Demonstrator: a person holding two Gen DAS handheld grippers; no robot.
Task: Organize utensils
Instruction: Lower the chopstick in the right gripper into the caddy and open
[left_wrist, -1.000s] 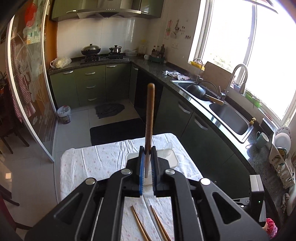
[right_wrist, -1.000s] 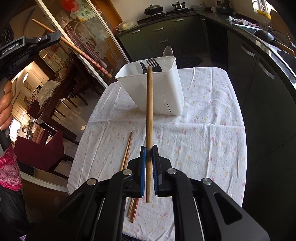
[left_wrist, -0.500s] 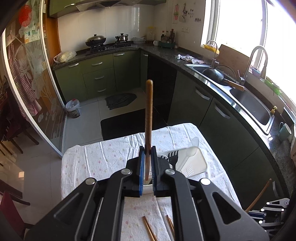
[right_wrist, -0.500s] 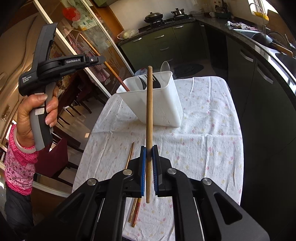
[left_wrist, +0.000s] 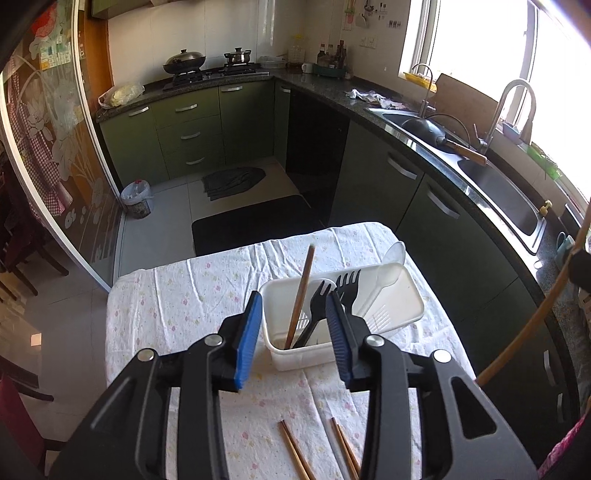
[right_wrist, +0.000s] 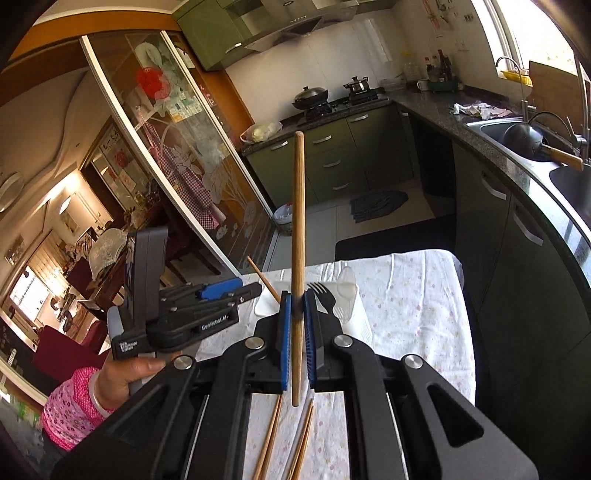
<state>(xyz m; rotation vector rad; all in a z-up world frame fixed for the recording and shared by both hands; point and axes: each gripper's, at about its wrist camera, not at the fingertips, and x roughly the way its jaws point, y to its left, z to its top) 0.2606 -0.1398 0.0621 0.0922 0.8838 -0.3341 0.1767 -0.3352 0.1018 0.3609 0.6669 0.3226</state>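
A: What is differing from half a second ago on the left?

B: The left gripper (left_wrist: 293, 325) was pinching a wooden chopstick upright; now its blue pads are standing spread wide with nothing between them. That chopstick (left_wrist: 300, 295) is now sitting in the white utensil holder (left_wrist: 402, 314) on the flowered tablecloth (left_wrist: 184, 295), its lower end down in the bin's near left corner.

A: Which way is it pointing?

B: Its long axis is running from that near low end up and away, leaning slightly right, tip toward the far edge of the table. Beside it in the holder two black forks (left_wrist: 325, 302) and a clear spoon (left_wrist: 389, 273) are leaning right.

A: And further right?

B: The right gripper (right_wrist: 297, 332) is keeping its pads pressed onto a second chopstick (right_wrist: 297, 236), which is standing nearly vertical, its top end pointing up, its short lower end hanging below the pads. It is being held above the table's near side, over loose chopsticks (right_wrist: 273, 435) lying lengthwise on the cloth.
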